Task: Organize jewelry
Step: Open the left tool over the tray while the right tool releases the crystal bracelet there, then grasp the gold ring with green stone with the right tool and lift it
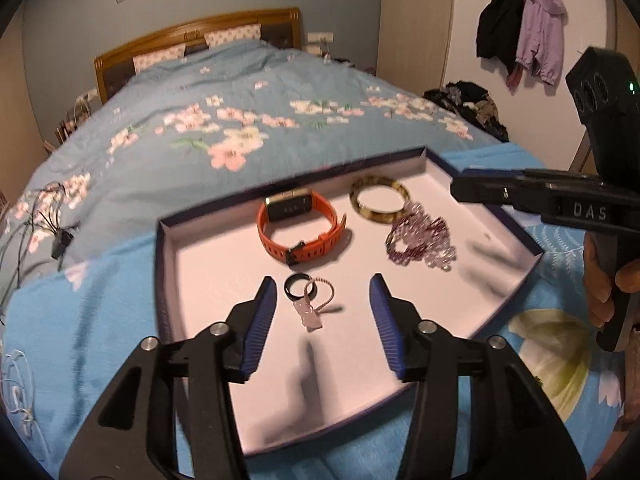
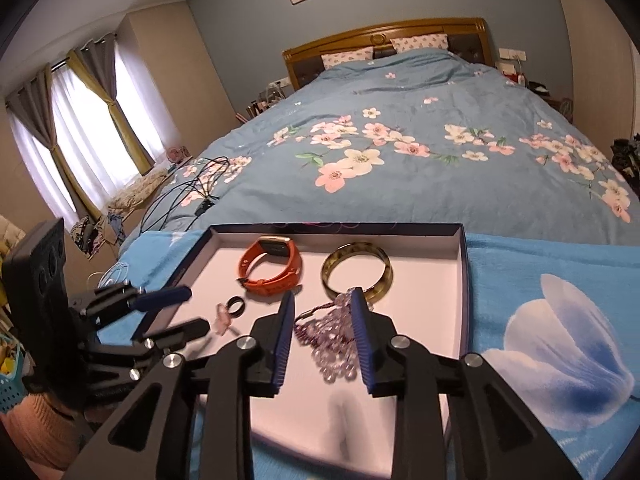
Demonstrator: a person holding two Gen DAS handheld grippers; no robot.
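Note:
A shallow white-lined tray lies on a blue flowered blanket. In it are an orange watch, a brown bangle, purple beaded bracelets, a black ring and a pink pendant on a chain. My left gripper hovers open over the ring and pendant, touching neither. My right gripper is open, its blue pads on either side of the beads, which rest on the tray.
The tray sits at the foot of a bed with a blue floral quilt. Black cables lie on the quilt to the left. A hand holds the right gripper's handle. Coats hang on the far wall.

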